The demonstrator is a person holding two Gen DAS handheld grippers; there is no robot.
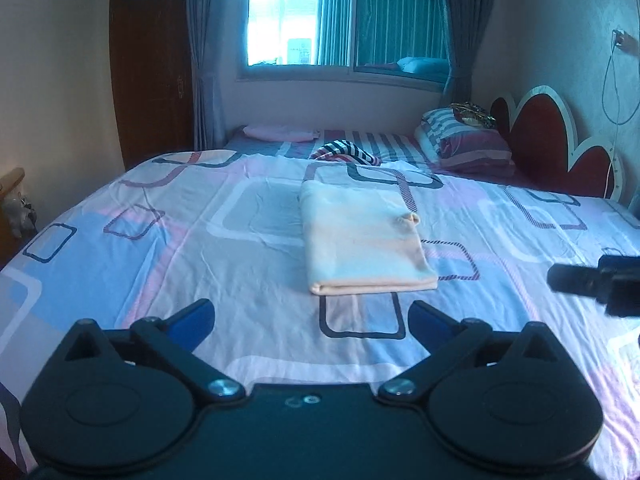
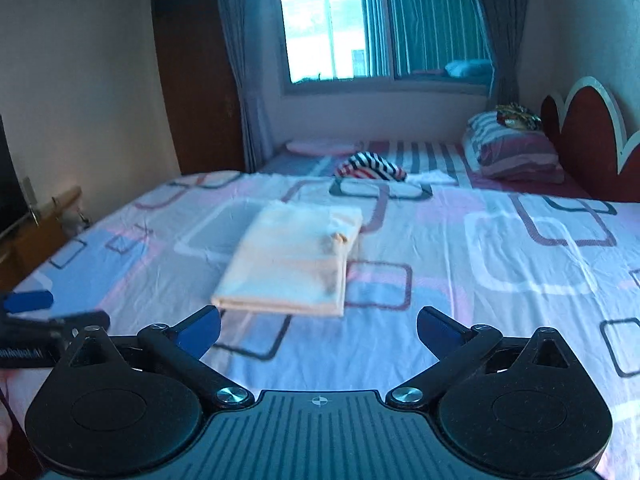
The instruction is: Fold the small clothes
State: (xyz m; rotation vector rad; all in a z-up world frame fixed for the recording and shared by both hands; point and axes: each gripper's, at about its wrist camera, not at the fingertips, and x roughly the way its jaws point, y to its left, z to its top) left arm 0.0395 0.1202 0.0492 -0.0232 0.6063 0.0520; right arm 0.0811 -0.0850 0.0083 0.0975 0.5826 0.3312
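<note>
A bedroom, its bed [image 1: 160, 248] spread with a sheet of pale blue, pink and white rounded rectangles, fills both views; daylight glares through a window [image 1: 340, 20] in the far wall, flanked by grey curtains [image 1: 204, 48].

From the left wrist camera we look over the left gripper [image 1: 312, 316], its blue-padded fingers [image 1: 192, 318] spread wide with only bare sheet between them, released and holding nothing. Just beyond them lies the folded cream garment [image 1: 364, 240], a neat rectangle flat on the sheet near the middle of the bed, apart from both fingers. Farther off we see a crumpled striped cloth [image 1: 346, 152], a pink pillow [image 1: 276, 132] at the far left and a stack of striped bedding [image 1: 468, 140] at the far right, beside a red headboard [image 1: 556, 140] with white scalloped edges. The dark tip of the right gripper [image 1: 596, 280] enters at the right edge.

From the right wrist camera, somewhat blurred, we see the right gripper [image 2: 318, 326] likewise splayed open and empty above the sheet. The folded cream garment [image 2: 292, 260] lies just past its left finger, touching neither finger. A blue pad of the left gripper [image 2: 28, 302] shows at the near left edge. A brown door [image 2: 192, 80] stands left of the window [image 2: 384, 24].
</note>
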